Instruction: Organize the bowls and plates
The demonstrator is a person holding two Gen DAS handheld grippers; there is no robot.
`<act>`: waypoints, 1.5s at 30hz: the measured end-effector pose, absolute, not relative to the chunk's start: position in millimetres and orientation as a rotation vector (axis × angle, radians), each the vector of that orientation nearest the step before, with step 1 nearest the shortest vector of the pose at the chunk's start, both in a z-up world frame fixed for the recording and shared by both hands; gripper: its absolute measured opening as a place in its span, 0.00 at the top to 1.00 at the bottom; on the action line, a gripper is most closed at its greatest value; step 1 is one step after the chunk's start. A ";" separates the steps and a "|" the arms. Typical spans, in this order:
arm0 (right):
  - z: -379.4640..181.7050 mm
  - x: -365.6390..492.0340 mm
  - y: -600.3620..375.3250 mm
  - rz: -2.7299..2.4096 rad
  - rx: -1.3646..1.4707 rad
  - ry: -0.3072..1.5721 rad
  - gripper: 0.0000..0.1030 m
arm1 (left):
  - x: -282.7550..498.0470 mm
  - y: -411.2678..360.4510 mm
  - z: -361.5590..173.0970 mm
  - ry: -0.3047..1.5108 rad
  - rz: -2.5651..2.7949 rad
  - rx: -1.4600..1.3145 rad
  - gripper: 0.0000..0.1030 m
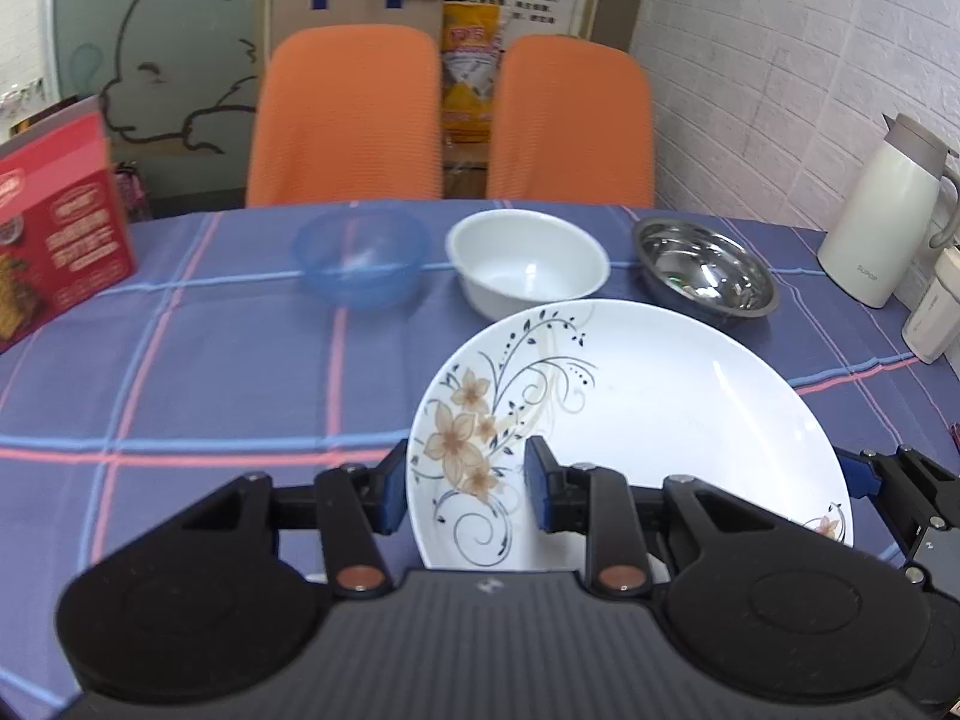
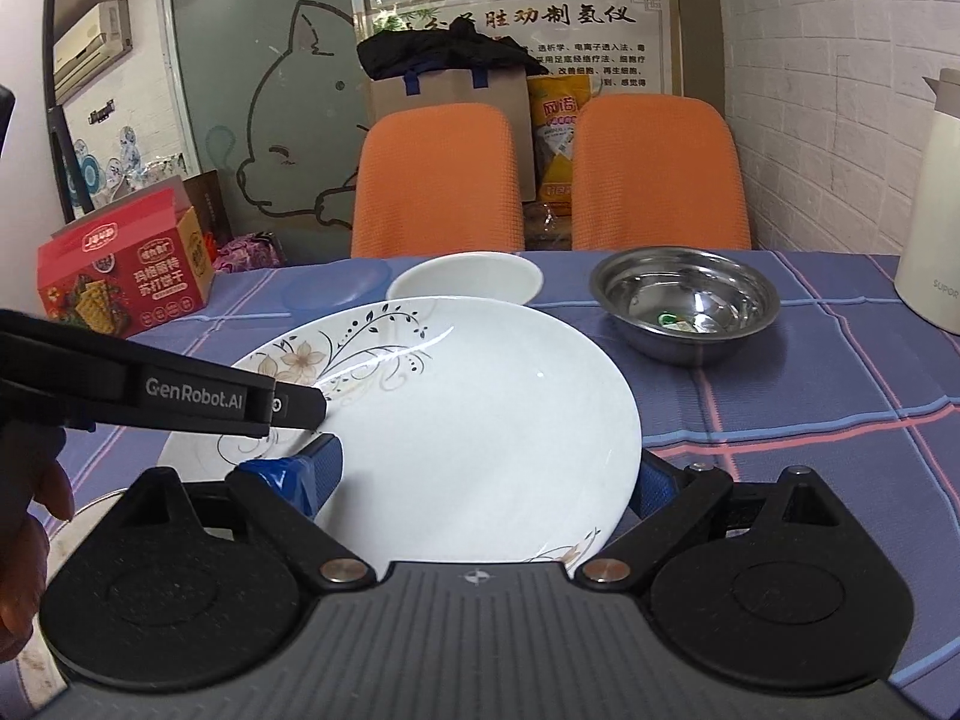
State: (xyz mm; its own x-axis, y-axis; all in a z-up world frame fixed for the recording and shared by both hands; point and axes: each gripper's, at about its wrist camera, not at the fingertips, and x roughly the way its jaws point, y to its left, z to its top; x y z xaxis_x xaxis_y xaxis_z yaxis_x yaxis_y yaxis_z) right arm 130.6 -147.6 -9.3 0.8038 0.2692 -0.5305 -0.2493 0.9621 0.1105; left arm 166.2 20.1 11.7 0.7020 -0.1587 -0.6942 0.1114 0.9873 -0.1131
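place: office break room | cues: checked tablecloth (image 1: 180,372), orange chairs (image 1: 345,114), wall poster (image 2: 576,30), air conditioner (image 2: 93,42)

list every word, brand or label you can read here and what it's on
"GenRobot.AI": side of the left gripper, seen from the right wrist.
"SUPOR": white thermos jug, low on its body.
Wall poster: large Chinese heading shows; small text too fine to read.
Red biscuit box and yellow bag: Chinese print, too blurred to quote.

Blue bowl (image 2: 336,288) mostly behind plate (image 2: 480,420)
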 end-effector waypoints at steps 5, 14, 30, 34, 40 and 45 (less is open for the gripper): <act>-10.3 101.0 -113.5 0.334 0.043 0.568 0.19 | 121.6 61.0 9.9 0.772 -0.103 -0.075 0.73; -28.1 58.1 -60.3 0.410 0.041 0.595 0.19 | 66.9 109.8 -13.6 0.785 -0.027 -0.105 0.74; -43.4 39.9 -43.3 0.438 -0.002 0.597 0.20 | 53.3 126.1 -26.5 0.739 -0.031 -0.130 0.64; -43.0 35.2 -41.2 0.424 -0.036 0.579 0.20 | 45.8 125.3 -14.1 0.671 0.004 -0.081 0.53; -40.7 34.1 -40.3 0.424 -0.053 0.594 0.20 | 43.6 128.0 0.1 0.632 0.000 -0.089 0.51; -33.8 36.2 -42.9 0.440 -0.067 0.634 0.20 | 43.4 128.6 2.0 0.626 -0.007 -0.108 0.50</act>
State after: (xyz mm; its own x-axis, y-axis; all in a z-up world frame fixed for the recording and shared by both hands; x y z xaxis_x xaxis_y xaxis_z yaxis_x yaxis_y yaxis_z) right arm 36.2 -42.9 -33.8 0.7168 0.3774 -0.5863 -0.4176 0.9057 0.0725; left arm 43.4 128.6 2.0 0.8103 -0.0388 -0.5847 -0.0264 0.9944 -0.1026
